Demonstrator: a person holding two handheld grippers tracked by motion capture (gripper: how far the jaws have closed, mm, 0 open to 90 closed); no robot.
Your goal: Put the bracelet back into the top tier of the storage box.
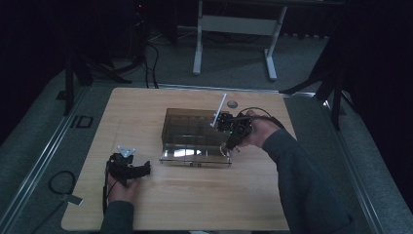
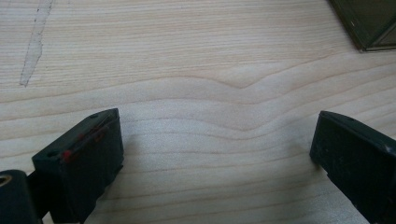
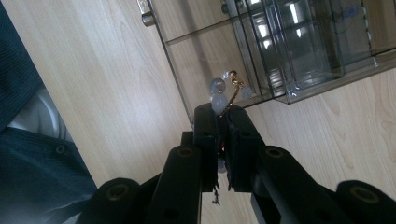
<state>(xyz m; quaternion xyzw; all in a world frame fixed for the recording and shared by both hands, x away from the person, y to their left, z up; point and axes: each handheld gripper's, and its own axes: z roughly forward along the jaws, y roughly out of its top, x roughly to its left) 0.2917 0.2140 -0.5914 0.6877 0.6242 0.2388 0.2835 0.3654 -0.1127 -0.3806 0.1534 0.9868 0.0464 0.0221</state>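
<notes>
A smoky clear plastic organiser box [image 1: 192, 127] with several compartments stands mid-table, its hinged lid [image 1: 195, 156] folded flat toward me. My right gripper [image 1: 229, 145] hovers over the lid's right end, shut on a small piece of jewellery. In the right gripper view, pale round beads on a thin gold chain [image 3: 219, 95] stick out past the closed right gripper [image 3: 223, 112], above the lid [image 3: 205, 60] and beside the box [image 3: 299, 42]. My left gripper [image 1: 144, 169] rests on the wooden table [image 1: 195, 204] at the left. The left gripper [image 2: 215, 126] is open over bare wood.
A corner of the box [image 2: 369, 23] shows at the top right of the left gripper view. A small round grommet [image 1: 232, 104] sits behind the box. White desk legs [image 1: 234, 29] stand on the floor beyond; a cable [image 1: 61, 183] lies left of the table.
</notes>
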